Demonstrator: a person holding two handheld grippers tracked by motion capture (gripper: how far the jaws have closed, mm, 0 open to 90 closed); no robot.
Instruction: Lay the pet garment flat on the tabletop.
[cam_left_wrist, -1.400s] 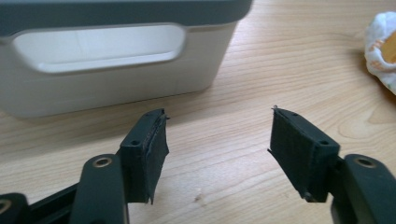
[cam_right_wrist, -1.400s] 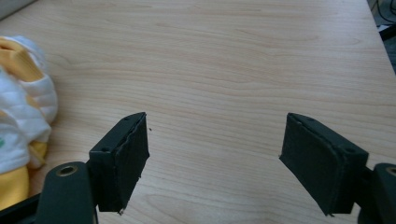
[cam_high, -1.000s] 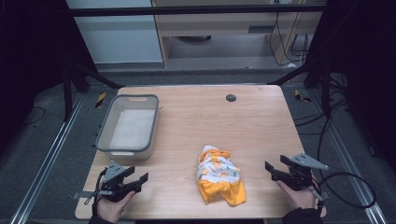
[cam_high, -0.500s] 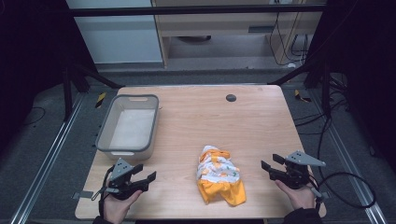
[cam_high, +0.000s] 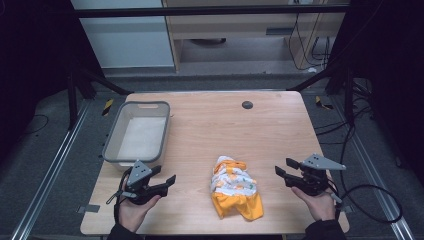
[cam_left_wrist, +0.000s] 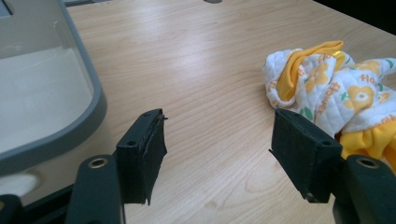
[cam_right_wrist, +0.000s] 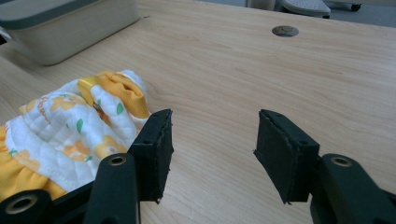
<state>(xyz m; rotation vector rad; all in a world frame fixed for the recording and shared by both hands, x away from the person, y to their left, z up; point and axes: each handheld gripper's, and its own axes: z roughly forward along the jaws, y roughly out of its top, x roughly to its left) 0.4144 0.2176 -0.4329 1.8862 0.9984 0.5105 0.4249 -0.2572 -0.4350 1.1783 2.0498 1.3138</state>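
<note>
Lying between both grippers, crumpled garment (cam_high: 235, 187); left gripper (cam_high: 169, 181) fingers apart, right gripper (cam_high: 282, 168) fingers apart, closing, empty

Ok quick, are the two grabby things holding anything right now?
Left gripper: jaws open, holding nothing, bare table between them.
Right gripper: jaws open but have just been closing, holding nothing; the yellow and white cloth lies beside them.

The left gripper (cam_high: 167, 181) now sits farther in from the table's left edge, closer to the crumpled yellow-and-white garment (cam_high: 234, 188), with its jaws apart over bare wood. The right gripper (cam_high: 281, 168) is a little nearer the garment too, and its jaws have just been closing, with nothing between them.
</note>
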